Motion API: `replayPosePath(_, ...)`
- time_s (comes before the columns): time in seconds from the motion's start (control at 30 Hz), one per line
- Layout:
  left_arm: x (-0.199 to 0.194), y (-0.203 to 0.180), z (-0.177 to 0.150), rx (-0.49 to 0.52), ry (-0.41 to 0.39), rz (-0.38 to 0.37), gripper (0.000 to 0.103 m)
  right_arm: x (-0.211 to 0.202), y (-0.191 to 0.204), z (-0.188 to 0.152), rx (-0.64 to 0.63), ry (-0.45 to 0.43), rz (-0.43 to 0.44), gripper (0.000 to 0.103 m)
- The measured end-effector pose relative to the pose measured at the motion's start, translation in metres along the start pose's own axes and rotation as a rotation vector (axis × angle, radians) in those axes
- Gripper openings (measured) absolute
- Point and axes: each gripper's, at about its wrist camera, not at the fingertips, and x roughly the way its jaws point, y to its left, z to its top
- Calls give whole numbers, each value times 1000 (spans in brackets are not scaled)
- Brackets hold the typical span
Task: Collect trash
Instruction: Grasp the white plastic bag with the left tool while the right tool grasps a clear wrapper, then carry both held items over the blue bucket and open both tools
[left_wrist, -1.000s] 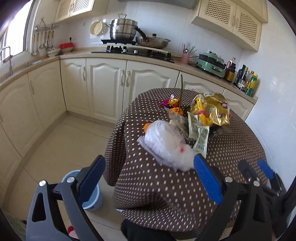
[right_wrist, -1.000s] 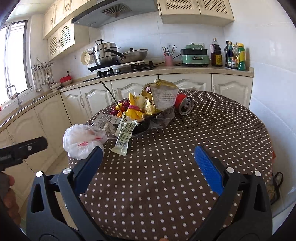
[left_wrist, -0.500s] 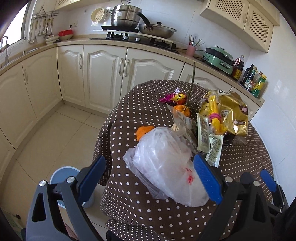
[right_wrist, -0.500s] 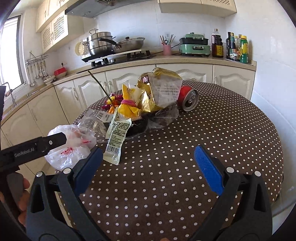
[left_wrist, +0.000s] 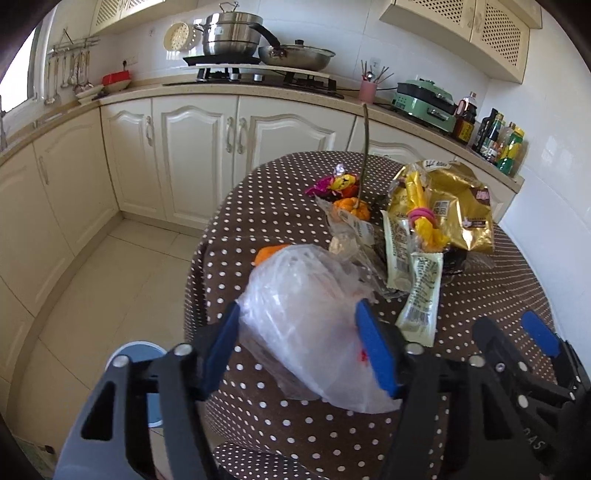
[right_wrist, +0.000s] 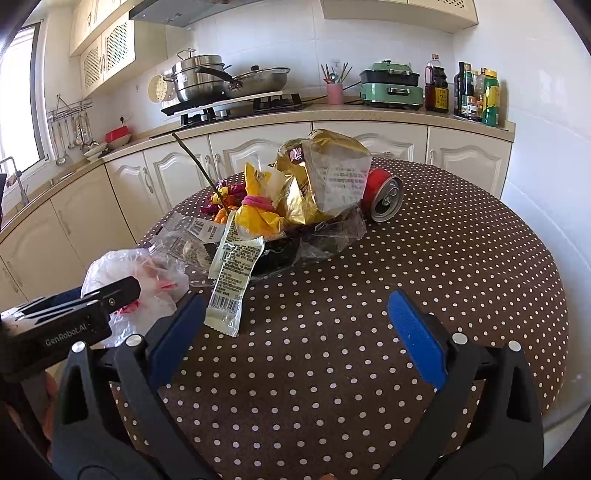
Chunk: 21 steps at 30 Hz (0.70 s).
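A crumpled clear plastic bag (left_wrist: 306, 325) with red print lies at the near edge of the brown dotted table (left_wrist: 498, 280). My left gripper (left_wrist: 299, 325) straddles it; its jaws are closing and the blue pads (left_wrist: 373, 354) touch the bag's sides. Behind the bag lies a trash pile: a pale sachet wrapper (right_wrist: 232, 280), a gold snack bag (right_wrist: 325, 177), clear film and a red can (right_wrist: 384, 195) on its side. My right gripper (right_wrist: 295, 306) hovers open over bare cloth with nothing between its fingers. It also shows at the left wrist view's lower right.
A blue bin (left_wrist: 136, 354) stands on the tiled floor left of the table. Orange peel (left_wrist: 269, 253) and candy wrappers (left_wrist: 332, 182) lie beyond the bag. Cream cabinets and a counter with a stove, pots and bottles line the far walls.
My left gripper came forward and down onto the plastic bag, and its jaws narrowed from wide apart to the bag's sides. The right gripper drew a little closer to the pile, still open.
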Motion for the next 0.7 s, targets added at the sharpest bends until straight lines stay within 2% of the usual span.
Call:
replayPosePath(0.03, -1, 1, -1, 4, -8, 0, 52, 1, 1, 1, -5, 4, 0, 97)
replayPosePath(0.23, -23, 17, -7, -24, -76, -24, 47, 12, 7, 5, -5, 48, 29, 97)
replayPosePath(0.47, -51, 49, -9, -30, -167, 100, 47, 46, 30, 18, -33, 146, 44, 95)
replayPosePath(0.5, -54, 53, -9, -31, -173, 110, 47, 52, 32, 19, -39, 164, 39, 85)
replayPosePath(0.53, -57, 57, -9, -33, -179, 118, 47, 58, 34, 18, -42, 191, 37, 64)
replayPosePath(0.6, -61, 64, -8, -34, -183, 126, 47, 70, 35, 17, -41, 249, 56, 38)
replayPosePath(0.63, -63, 67, -9, -30, -187, 133, 47, 71, 36, 16, -46, 256, 58, 29)
replayPosePath(0.7, -66, 72, -11, -26, -194, 141, 47, 68, 39, 14, -74, 249, 54, 25)
